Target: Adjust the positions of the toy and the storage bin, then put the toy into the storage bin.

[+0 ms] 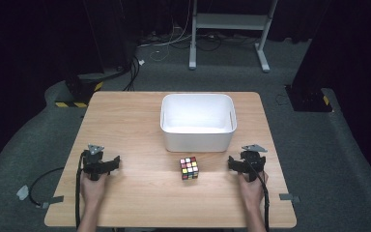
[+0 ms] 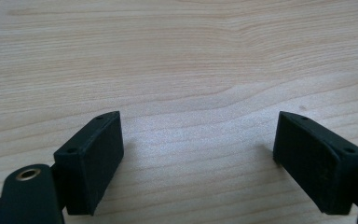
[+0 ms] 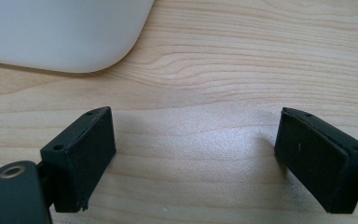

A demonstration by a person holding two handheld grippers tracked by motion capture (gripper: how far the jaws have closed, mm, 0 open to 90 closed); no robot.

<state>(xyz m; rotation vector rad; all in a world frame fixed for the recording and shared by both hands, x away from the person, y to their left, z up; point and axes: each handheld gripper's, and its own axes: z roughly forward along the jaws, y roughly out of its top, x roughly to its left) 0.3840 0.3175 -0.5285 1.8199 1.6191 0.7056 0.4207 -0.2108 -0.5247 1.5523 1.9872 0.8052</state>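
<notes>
Hands at near edge, one gripper each. Wood-grain surface carries white plastic bin, rounded corners, at the far middle. Puzzle cube sits just in front of the bin, between left gripper and right gripper, nothing in between. Both grippers rest low; fingers wide, holding nothing.

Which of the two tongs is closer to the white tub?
The right tongs. The white tub has a corner just ahead of them in their own view, while the left tongs face bare table.
</notes>
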